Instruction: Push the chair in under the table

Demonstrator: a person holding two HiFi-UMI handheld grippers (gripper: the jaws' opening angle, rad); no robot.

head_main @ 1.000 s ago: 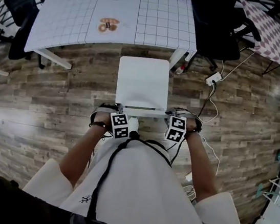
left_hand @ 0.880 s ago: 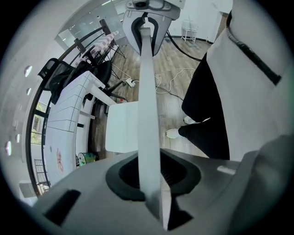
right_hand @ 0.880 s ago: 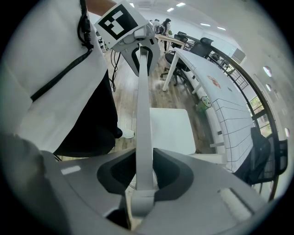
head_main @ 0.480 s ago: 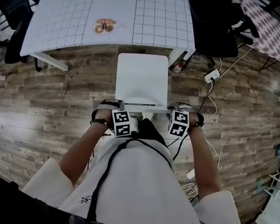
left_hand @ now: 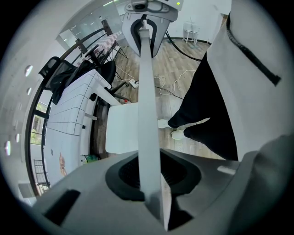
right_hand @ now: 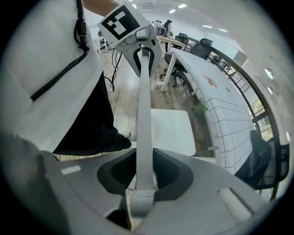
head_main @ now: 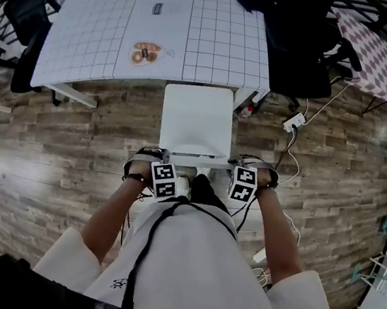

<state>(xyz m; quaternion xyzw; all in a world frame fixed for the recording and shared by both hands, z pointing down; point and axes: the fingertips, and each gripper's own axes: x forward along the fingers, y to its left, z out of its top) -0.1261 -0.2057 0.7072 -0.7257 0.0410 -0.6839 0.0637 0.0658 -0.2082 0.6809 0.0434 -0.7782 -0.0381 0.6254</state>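
A white chair (head_main: 197, 118) stands on the wood floor, and the far edge of its seat meets the edge of the grid-covered table (head_main: 97, 29). My left gripper (head_main: 155, 163) is shut on the left end of the chair's thin top backrest rail (left_hand: 148, 92). My right gripper (head_main: 246, 170) is shut on the rail's right end. In the left gripper view the rail runs up from my jaws (left_hand: 149, 183), past the seat (left_hand: 121, 128). The right gripper view shows the same rail (right_hand: 144, 114) between its jaws (right_hand: 143, 183), with seat (right_hand: 172, 131) and table (right_hand: 225, 114) beyond.
A white table leg (head_main: 248, 94) stands just right of the seat. A power strip (head_main: 295, 120) and cables lie on the floor at right. Black office chairs (head_main: 302, 44) stand at the table's right and far left. A patterned table (head_main: 379, 51) is at the upper right.
The chair has slid toward the table with both grippers on its backrest; the gap of floor between seat and table edge has closed. The person has stepped forward behind it.
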